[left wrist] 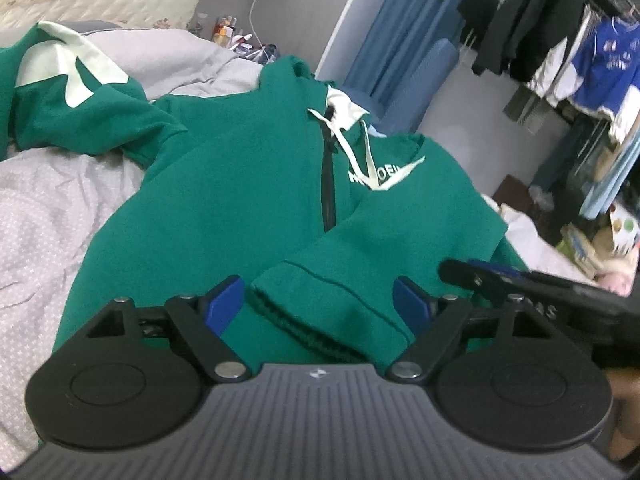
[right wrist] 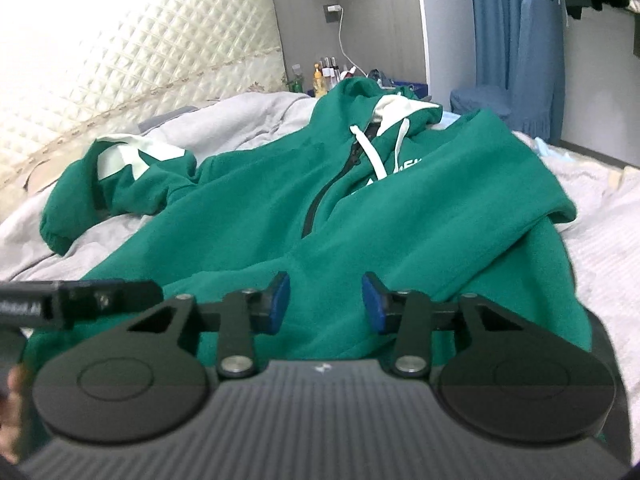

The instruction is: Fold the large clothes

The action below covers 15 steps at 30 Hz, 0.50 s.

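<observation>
Green fleece zip-up hoodie (left wrist: 240, 184) with white drawstrings (left wrist: 352, 148) spread front-up on a bed covered by a grey dotted quilt (left wrist: 44, 208), hood toward the cream quilted headboard (right wrist: 120, 60). One sleeve with pale patches (left wrist: 68, 68) flung out to the side on the quilt; other sleeve folded across the chest, its ribbed cuff (left wrist: 320, 312) lying between the blue pads of the left hand-held gripper (left wrist: 320, 304), jaws spread wide and not pressing on it: released. Right hand-held gripper (right wrist: 326, 302) just above the hoodie's lower front, pads partly apart with only fabric beneath, gripping nothing. Hanging clothes (left wrist: 560, 32) on a rack beside the bed
</observation>
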Tool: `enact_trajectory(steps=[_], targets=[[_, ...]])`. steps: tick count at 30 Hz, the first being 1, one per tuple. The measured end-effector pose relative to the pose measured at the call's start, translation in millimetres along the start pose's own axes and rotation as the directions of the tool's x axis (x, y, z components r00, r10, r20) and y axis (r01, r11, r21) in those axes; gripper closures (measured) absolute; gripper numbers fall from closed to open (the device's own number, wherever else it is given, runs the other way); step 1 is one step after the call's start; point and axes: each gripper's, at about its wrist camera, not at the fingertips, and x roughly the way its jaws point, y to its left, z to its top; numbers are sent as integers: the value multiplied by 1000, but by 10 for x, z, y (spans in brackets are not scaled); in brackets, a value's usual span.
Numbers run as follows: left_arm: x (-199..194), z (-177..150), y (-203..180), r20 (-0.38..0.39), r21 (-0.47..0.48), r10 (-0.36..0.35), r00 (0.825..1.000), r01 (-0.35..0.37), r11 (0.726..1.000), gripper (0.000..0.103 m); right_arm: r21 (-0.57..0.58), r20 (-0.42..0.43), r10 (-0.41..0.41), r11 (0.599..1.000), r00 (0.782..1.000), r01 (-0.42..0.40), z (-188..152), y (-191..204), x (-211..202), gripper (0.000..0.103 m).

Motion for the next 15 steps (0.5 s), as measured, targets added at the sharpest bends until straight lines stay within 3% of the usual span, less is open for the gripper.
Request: enact_trajectory(steps=[8,11,15], targets=[[274,-114,5,-121,26,102,987,-100,995,19,-29,-76,10,999,997,-12,-93,63,277,62],[306,-130,-40,-124,55,124,985,-118,991,19,-25,-146,-1,1000,989,-3,-177,39,428,64],[308,-151,-64,-116,72,135,984,-127,989,19,-5,-168,6,1000,986,-7,-194,-5,495,65]])
